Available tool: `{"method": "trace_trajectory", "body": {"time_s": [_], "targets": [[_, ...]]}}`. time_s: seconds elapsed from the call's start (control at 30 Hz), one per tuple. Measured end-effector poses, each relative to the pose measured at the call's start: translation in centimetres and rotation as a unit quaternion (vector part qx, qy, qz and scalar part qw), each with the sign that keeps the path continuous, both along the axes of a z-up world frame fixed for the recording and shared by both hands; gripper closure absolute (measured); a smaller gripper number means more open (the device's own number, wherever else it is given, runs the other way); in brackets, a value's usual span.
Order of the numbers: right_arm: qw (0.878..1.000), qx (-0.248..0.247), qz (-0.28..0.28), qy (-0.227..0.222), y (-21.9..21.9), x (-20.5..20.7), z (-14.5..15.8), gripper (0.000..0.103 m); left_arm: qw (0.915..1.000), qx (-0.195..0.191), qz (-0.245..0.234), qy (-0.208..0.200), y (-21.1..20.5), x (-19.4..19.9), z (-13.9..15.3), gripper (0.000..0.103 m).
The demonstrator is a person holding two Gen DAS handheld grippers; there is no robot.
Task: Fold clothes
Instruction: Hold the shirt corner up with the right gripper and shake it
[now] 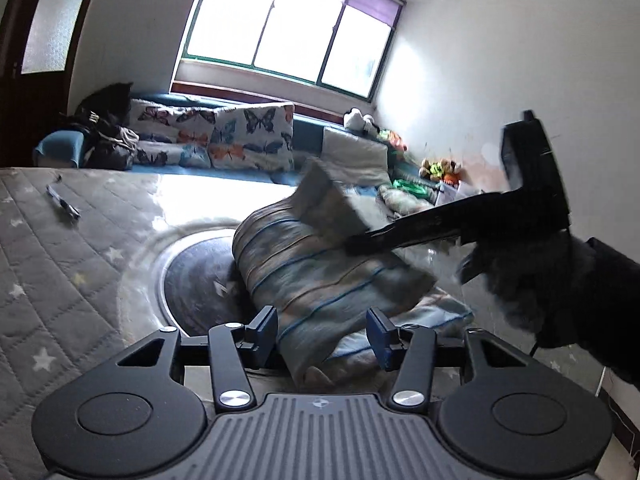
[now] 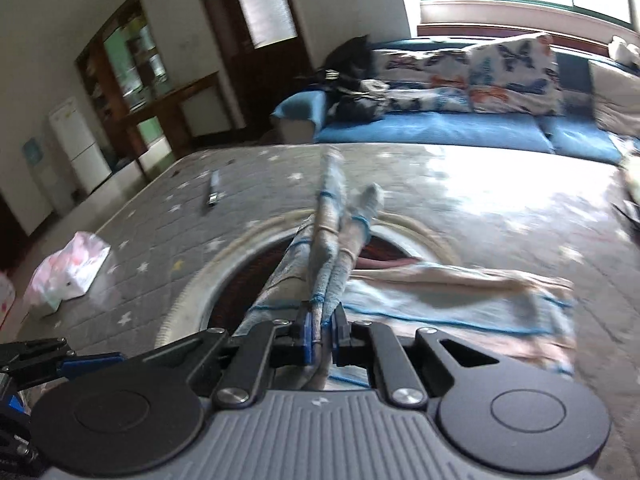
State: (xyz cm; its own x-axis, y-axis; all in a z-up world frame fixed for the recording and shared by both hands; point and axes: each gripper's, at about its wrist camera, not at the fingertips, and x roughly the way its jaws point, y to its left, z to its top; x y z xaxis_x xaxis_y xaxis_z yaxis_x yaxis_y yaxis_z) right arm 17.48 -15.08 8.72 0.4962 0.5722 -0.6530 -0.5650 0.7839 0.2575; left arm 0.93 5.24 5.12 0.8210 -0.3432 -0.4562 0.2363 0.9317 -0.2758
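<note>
The striped garment [image 1: 320, 276] is lying bunched on the grey star-patterned quilted mat [image 1: 60, 264], partly over a dark round patch with a pale rim, with one folded end raised towards the far sofa [image 2: 440, 128]. The left gripper [image 1: 322, 332] is standing with its jaws parted on either side of the garment's near edge, the blue pads [image 1: 378, 326] pressing nothing. The right gripper [image 2: 322, 330] is clamping a gathered fold of the same garment between nearly closed jaws and holding it lifted, while a pen [image 2: 213, 193] is lying well apart on the mat's far left.
</note>
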Motion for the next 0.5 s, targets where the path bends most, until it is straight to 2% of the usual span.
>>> {"method": "trace_trajectory", "body": {"time_s": [0.17, 0.5], "targets": [[1.000, 0.013, -0.027, 0.004, -4.5, 0.7, -0.3, 0.095, 0.9998, 0.011, -0.008, 0.015, -1.5, 1.0, -0.7, 0.051], [0.998, 0.034, -0.050, 0.018, -10.4, 2.6, -1.6, 0.095, 0.9984, 0.033, -0.018, 0.042, -4.0, 3.1, -1.6, 0.051]]}}
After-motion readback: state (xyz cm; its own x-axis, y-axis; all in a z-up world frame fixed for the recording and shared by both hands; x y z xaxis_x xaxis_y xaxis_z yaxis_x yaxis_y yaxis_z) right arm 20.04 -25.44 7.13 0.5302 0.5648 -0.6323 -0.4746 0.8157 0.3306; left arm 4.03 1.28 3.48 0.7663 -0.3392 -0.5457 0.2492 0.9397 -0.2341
